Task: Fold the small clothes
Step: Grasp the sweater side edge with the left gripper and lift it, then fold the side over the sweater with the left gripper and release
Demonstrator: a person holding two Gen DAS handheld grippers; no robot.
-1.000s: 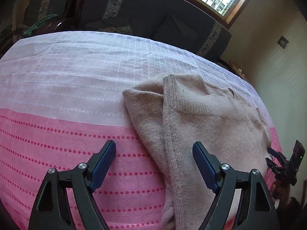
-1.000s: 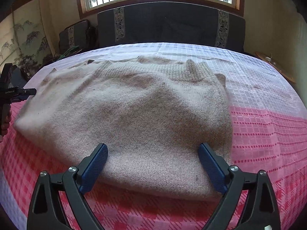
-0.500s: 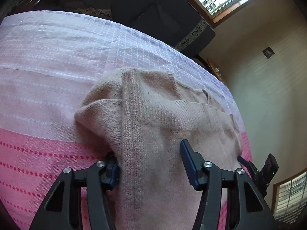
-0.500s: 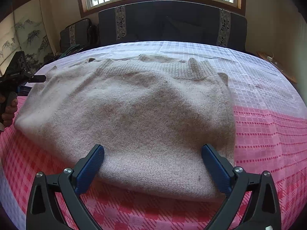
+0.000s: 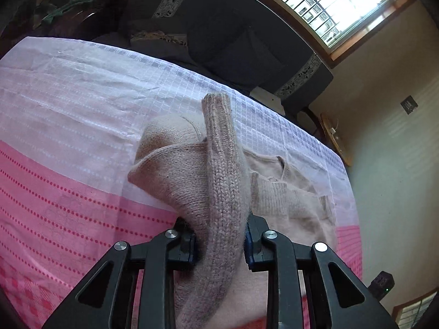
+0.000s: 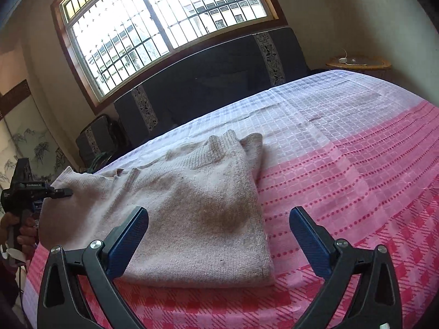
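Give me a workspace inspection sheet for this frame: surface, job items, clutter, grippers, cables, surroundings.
Surface: pink and white checked cloth over the table.
Job's things: beige knit sweater, one edge lifted, the rest lying flat.
Clutter: nothing seen.
Grippers: left gripper closing, pads pressing the sweater's bunched edge; right gripper open, nothing between its pads.
Cables: nothing seen on the surface.
Surroundings: barred window, dark sofa, small round side table.

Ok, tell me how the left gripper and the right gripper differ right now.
1. The left gripper has its jaws closing on a bunched, ribbed edge of the beige sweater; the right gripper holds nothing.
2. The left gripper's jaws stand narrow; the right gripper's stand wide apart.
3. The left gripper has sweater raised off the pink cloth; under the right gripper the sweater lies flat.

Both have black frames with blue pads.
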